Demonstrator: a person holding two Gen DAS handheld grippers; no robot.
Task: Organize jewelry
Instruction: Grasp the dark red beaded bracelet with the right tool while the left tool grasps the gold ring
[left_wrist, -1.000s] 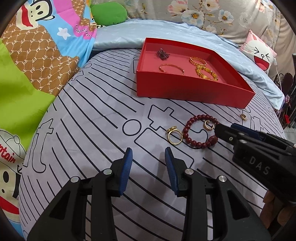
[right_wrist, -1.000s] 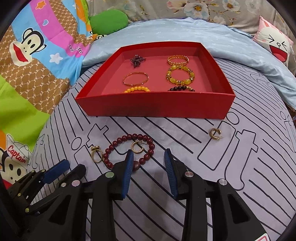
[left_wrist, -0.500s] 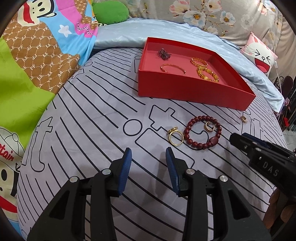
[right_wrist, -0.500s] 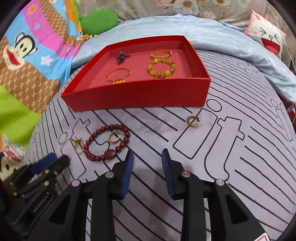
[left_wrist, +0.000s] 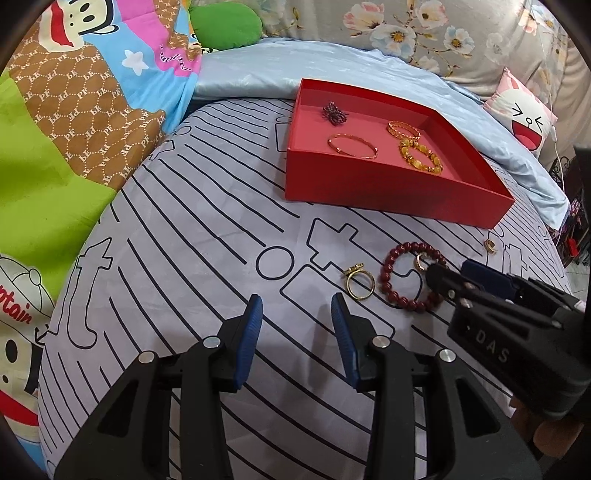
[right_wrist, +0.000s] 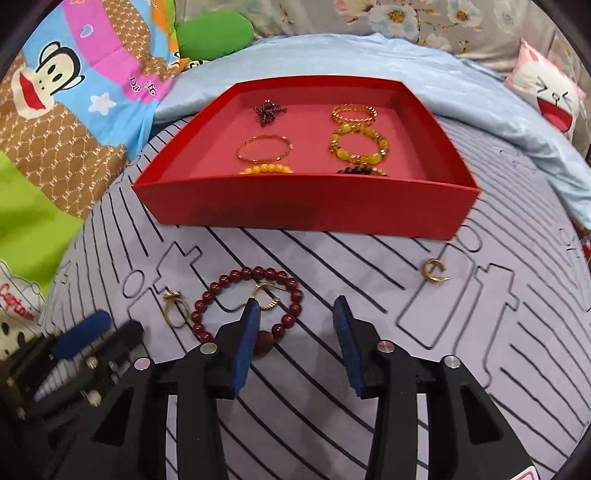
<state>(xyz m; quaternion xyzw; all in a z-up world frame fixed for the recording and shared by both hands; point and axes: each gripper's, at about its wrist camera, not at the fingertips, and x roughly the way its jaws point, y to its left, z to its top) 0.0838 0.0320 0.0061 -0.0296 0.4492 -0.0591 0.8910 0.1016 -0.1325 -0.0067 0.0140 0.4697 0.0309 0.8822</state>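
**Both claws spread over the bed, loose jewelry near the right one**

While the red box (right_wrist: 306, 210) sits at the far middle of the striped bedsheet (right_wrist: 369, 280), several pieces lie loose on the sheet nearer the cameras.

Right claw (right_wrist: 295, 332): jaws wide apart, nothing between them. Its left blue pad (right_wrist: 245, 343) overlaps the near-right arc of the dark red bead bracelet (right_wrist: 221, 288) in the right wrist view; whether it touches the beads, cannot tell. From the left wrist view the same claw (left_wrist: 448, 271) comes in from the right with its tips over the bracelet's right side.

Left claw (left_wrist: 295, 332): jaws wide, holding nothing, above bare sheet, near and left of the loose pieces.

Loose on the sheet:
- red bead bracelet, flat, near the box's front wall but apart from it
- small gold hoop earring (right_wrist: 266, 295) lying inside the bracelet's ring
- gold ring (right_wrist: 174, 308) with a small ornament, just left of the bracelet, not touching
- second gold hoop earring (right_wrist: 435, 272), well to the right, alone

Inside the box: dark beaded ornament (right_wrist: 269, 110) far left; thin gold bangle (right_wrist: 264, 149) nearer; yellow bead bracelet (right_wrist: 266, 170) and dark bead bracelet (right_wrist: 364, 170) half hidden behind the front wall; gold chain bracelet (right_wrist: 354, 113) far right; amber bead bracelet (right_wrist: 359, 147) just in front of it.
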